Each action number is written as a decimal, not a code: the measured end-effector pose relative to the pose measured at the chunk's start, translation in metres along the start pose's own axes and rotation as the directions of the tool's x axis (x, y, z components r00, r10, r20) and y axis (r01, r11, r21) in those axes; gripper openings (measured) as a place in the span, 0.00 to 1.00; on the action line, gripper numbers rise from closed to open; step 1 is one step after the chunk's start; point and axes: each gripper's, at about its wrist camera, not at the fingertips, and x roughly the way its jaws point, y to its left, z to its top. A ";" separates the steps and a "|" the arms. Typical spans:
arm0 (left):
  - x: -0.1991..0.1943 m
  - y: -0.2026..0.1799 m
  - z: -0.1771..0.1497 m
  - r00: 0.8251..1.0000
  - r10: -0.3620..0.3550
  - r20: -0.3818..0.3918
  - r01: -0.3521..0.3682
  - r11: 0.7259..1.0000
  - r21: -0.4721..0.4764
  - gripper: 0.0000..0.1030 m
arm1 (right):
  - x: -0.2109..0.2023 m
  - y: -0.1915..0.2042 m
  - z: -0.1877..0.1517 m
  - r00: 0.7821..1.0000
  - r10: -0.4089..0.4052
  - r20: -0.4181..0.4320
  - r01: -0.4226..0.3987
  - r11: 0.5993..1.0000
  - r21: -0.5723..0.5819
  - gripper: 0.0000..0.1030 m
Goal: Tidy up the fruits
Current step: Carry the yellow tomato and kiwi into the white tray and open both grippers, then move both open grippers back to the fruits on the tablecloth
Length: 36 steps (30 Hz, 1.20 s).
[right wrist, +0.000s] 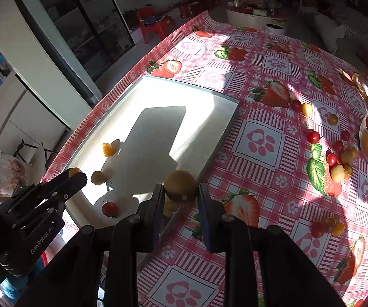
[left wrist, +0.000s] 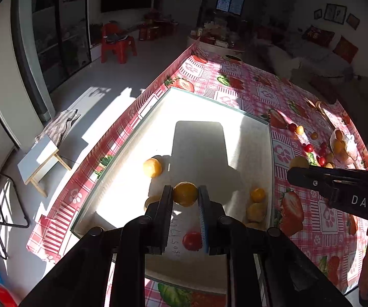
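A: What are the grippers doing?
B: The left gripper is clamping a yellow fruit over the white tray. The right gripper is pinching a brownish-yellow fruit above the tray's edge by the strawberry tablecloth.

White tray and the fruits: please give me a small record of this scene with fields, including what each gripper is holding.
surface: table with a pink strawberry-print cloth
tray: white tray, partly in sunlight
left gripper: left gripper shut on a yellow fruit, above the tray
right gripper: right gripper shut on a yellow-brown fruit, near the tray's right edge
fruit in tray: several yellow ones and one red tomato
fruit outside tray: loose red and yellow small fruits on the cloth
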 end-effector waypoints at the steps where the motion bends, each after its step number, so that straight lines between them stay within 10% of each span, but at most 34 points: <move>1: 0.004 -0.003 0.001 1.000 -0.007 -0.001 0.007 1.000 0.001 0.20 | 0.003 0.000 0.005 1.000 -0.007 -0.009 0.007 1.000 -0.005 0.28; 15: 0.070 -0.032 0.008 0.990 0.072 -0.118 -0.071 0.997 0.015 0.20 | 0.085 -0.020 0.058 0.991 0.059 -0.117 -0.066 0.996 -0.057 0.28; 27: 0.078 -0.039 0.005 0.987 0.116 -0.115 -0.107 0.991 0.075 0.20 | 0.116 0.003 0.064 0.992 -0.037 -0.122 0.011 0.979 -0.204 0.30; 32: 0.075 -0.039 0.004 0.987 0.121 -0.104 -0.113 0.990 0.082 0.23 | 0.118 0.008 0.061 0.992 -0.032 -0.122 0.004 0.974 -0.227 0.66; 34: 0.073 -0.036 0.003 0.987 0.137 -0.089 -0.130 0.989 0.076 0.76 | 0.119 0.011 0.060 0.993 -0.034 -0.117 0.005 0.971 -0.240 0.69; 36: 0.063 -0.033 0.002 0.986 0.163 -0.028 -0.161 0.985 0.064 0.84 | 0.118 0.009 0.060 0.993 -0.018 -0.118 -0.009 0.975 -0.223 0.69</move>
